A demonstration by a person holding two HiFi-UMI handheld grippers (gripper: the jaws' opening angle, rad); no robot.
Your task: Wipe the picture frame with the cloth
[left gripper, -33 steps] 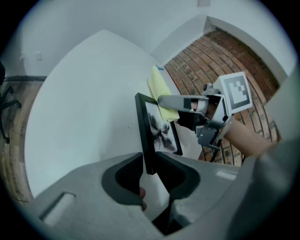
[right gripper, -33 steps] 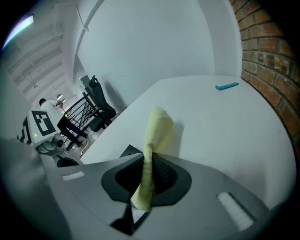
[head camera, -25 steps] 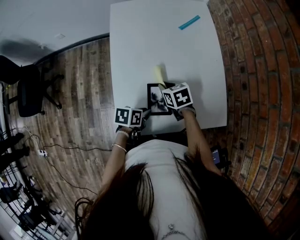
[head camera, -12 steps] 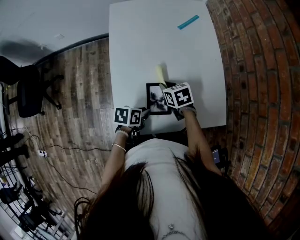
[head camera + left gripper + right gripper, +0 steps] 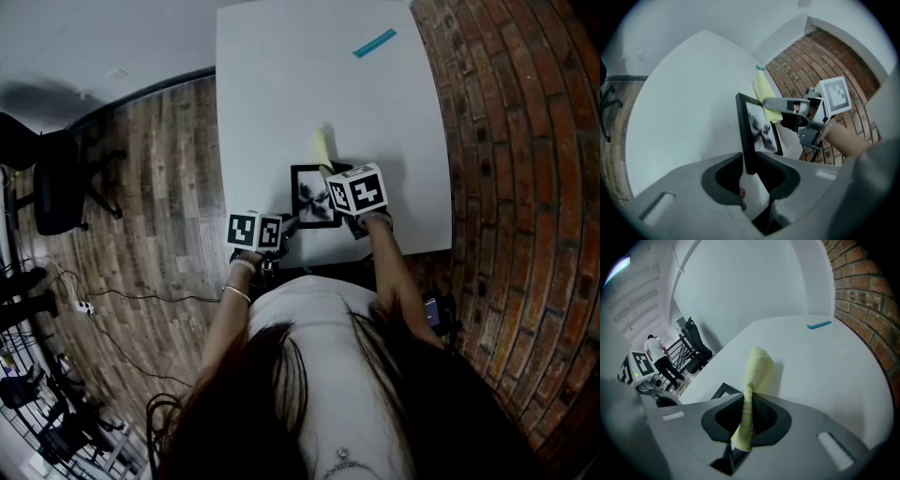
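A: Anything move in the last second?

B: Barely. Both grippers sit where they were in the head view, and only the camera drifted a touch. The left gripper (image 5: 750,171) has its jaws clamped on the near edge of the picture frame (image 5: 757,133), same grip as before. The frame is at the near end of the bench (image 5: 281,94), just ahead of me.

A: Right side?

B: The right gripper (image 5: 749,420) has its jaws pinched shut on the cloth (image 5: 757,369), a yellow fold sticking out past the tips. From the left gripper view the cloth sits at the frame's far corner. I can't confirm it's touching.

A: So no stroke running?

B: That's my read. It's a pause with the cloth parked at the far edge, so I'd say the picture face is still to be covered. The hold looks steady enough to drag the cloth back across.

A: The blue thing?

B: That's a blue strip (image 5: 375,43) at the far end of the bench, well apart from the work.
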